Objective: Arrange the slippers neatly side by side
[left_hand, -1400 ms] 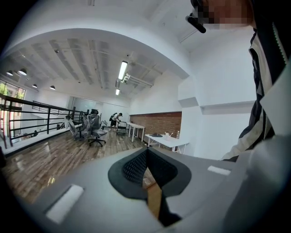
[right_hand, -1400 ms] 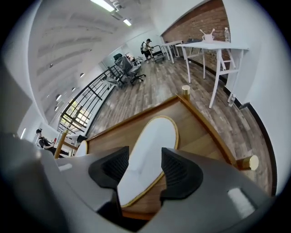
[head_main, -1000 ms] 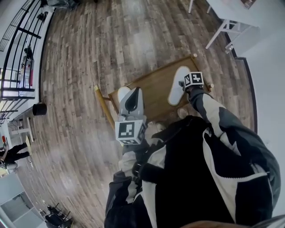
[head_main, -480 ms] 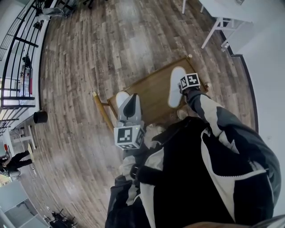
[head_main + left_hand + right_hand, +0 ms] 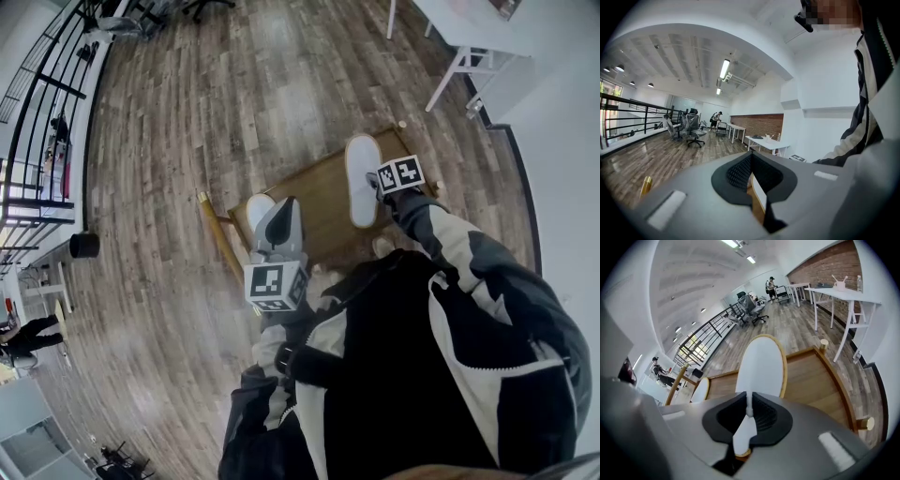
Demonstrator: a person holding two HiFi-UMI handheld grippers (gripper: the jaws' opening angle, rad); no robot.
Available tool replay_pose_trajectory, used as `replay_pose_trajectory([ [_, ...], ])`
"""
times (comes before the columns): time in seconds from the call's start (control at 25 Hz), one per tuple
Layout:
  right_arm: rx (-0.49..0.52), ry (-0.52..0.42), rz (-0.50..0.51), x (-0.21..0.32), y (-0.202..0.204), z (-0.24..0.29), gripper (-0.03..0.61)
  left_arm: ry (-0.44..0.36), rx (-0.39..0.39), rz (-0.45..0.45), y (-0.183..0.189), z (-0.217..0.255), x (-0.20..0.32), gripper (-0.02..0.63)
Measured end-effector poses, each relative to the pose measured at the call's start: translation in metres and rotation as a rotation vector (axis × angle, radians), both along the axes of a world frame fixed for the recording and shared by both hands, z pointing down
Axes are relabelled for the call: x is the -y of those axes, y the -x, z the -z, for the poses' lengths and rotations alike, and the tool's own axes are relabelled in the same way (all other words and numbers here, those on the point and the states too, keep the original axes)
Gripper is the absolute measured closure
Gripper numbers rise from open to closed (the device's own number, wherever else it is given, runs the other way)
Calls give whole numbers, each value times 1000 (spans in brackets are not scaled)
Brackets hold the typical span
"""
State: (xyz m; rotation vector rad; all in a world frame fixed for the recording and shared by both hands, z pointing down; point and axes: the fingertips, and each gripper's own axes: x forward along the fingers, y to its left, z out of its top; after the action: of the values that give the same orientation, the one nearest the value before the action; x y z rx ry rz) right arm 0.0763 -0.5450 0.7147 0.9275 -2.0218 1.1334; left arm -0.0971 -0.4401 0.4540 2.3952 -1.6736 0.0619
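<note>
Two white slippers with tan rims are on a low wooden platform (image 5: 319, 187). My right gripper (image 5: 372, 180) is shut on the heel end of one slipper (image 5: 359, 169). Its jaws have just been closing on that thin edge. In the right gripper view the same slipper (image 5: 761, 364) stretches away from the right gripper (image 5: 747, 411), raised over the wood. The other slipper (image 5: 257, 208) lies flat near the platform's left end. My left gripper (image 5: 284, 202) hangs shut above it. Only this slipper's rim (image 5: 758, 192) shows below the left gripper (image 5: 750, 166).
The platform (image 5: 815, 376) has raised wooden edges and brass-tipped corner posts (image 5: 405, 124). Plank floor surrounds it. A white table's legs (image 5: 450, 66) stand at the upper right. A black railing (image 5: 37, 112) and a black bin (image 5: 84, 246) are at the left.
The right gripper has risen with the slipper's heel in its jaws. That slipper has swung from leaning to nearly straight in the picture. The left gripper and the other slipper stayed put.
</note>
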Motion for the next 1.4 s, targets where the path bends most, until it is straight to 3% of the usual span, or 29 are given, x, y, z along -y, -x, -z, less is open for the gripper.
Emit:
replay_pose_trajectory([
  [0.28,63,-104,130,-16,38,55,551,-3,-10,19,7,0,-6,595],
  [0.48,117,-145,174,-25,55,88,550,7,-64,38,12,0,-9,595],
  [0.76,156,-186,240,-43,73,114,549,7,-77,74,24,-4,-19,595],
  [1.12,170,-140,316,-72,118,102,548,6,-83,106,54,-5,-40,595],
  [1.4,108,-93,398,-93,158,66,548,28,-60,142,72,-9,-63,595],
])
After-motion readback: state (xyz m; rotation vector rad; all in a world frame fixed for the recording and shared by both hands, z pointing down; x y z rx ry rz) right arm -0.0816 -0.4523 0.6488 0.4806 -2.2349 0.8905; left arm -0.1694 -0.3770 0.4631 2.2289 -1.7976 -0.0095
